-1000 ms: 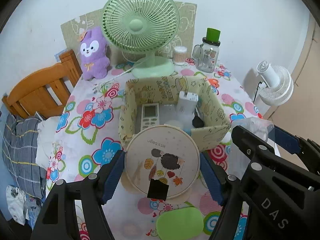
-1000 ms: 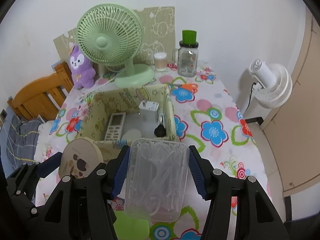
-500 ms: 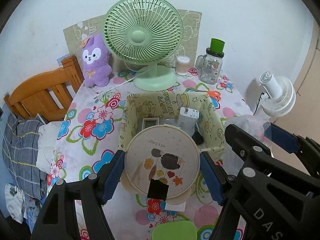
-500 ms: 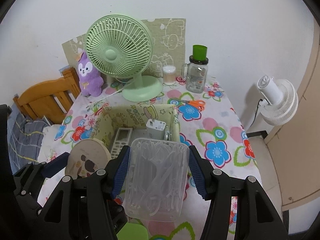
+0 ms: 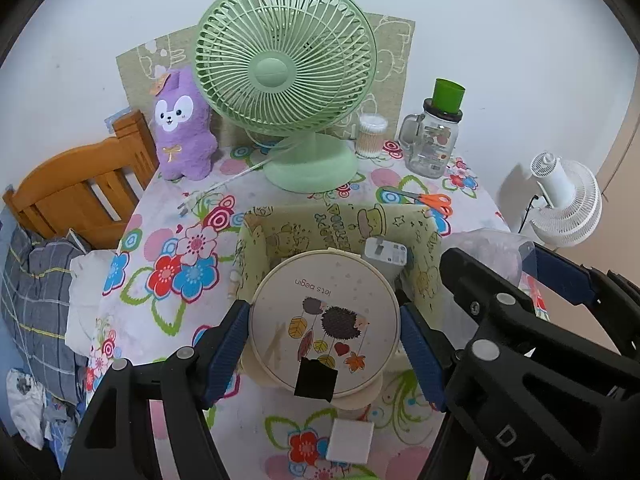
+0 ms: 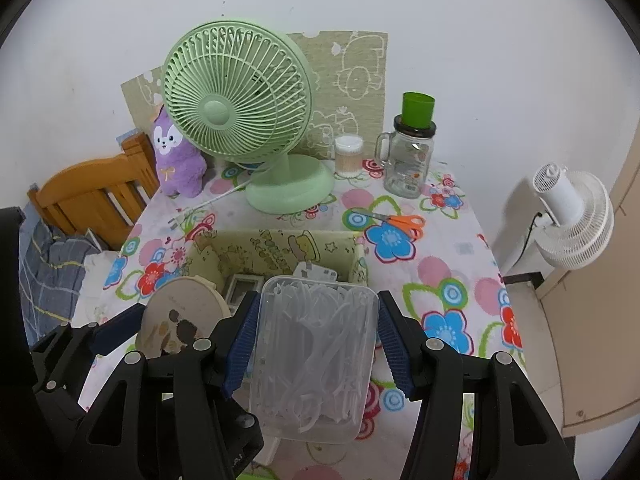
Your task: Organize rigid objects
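My left gripper (image 5: 324,328) is shut on a round cream tin (image 5: 324,320) with a hedgehog picture, held above the table's front. My right gripper (image 6: 316,332) is shut on a clear plastic box (image 6: 314,360) of white floss picks, its blue pads pressing both sides. Just beyond both stands a yellow-green fabric bin (image 5: 340,224) (image 6: 280,250) holding a white charger (image 5: 386,252) and a remote (image 6: 240,286). The tin and left gripper also show at lower left in the right wrist view, tin (image 6: 180,316).
A green desk fan (image 5: 286,76), purple plush (image 5: 182,132), cotton swab jar (image 5: 372,134) and glass mug jar with green cup (image 5: 434,140) line the back. Orange scissors (image 5: 430,200) lie behind the bin. A white square (image 5: 350,440) lies near the front. A wooden chair (image 5: 76,196) stands left, a white fan (image 5: 568,204) right.
Both grippers have pulled back from the bin with their loads still held; the bin and the fan now sit farther away, and the green lid at the bottom has left view.
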The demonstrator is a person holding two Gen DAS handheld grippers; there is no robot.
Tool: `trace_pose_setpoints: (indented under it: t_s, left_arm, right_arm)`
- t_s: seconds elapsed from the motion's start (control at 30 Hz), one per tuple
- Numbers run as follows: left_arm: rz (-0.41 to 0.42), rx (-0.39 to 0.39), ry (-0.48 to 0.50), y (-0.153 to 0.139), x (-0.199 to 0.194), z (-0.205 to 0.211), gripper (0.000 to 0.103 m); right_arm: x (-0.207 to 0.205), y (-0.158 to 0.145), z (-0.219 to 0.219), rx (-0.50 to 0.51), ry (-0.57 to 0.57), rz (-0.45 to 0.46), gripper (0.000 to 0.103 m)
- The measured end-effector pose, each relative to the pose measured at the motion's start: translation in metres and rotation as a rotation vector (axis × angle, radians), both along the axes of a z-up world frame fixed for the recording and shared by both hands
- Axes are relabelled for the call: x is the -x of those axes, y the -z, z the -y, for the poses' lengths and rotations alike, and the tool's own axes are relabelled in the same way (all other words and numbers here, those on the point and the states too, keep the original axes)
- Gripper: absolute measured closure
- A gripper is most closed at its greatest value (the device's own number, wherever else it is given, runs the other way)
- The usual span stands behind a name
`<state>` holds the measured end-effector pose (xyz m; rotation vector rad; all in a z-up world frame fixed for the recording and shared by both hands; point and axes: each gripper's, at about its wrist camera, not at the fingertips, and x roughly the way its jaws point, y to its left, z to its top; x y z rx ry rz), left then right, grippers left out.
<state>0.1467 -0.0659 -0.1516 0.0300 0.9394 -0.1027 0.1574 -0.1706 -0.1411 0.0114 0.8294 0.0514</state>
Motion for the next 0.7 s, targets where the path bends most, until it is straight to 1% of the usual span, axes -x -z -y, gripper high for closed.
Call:
trace_pose_setpoints:
  t_s: [0.37, 0.7]
  left_arm:
    - [-0.044, -0.001, -0.004, 0.017, -0.033, -0.003, 0.027]
    - [-0.087, -0.013, 0.000, 0.038, -0.057, -0.001, 0.027]
  right_arm:
    - [-0.036, 0.018, -0.001, -0.026, 0.002, -0.049, 0.042]
    - [-0.062, 0.044, 0.004, -0.070, 0.045, -0.118, 0.042]
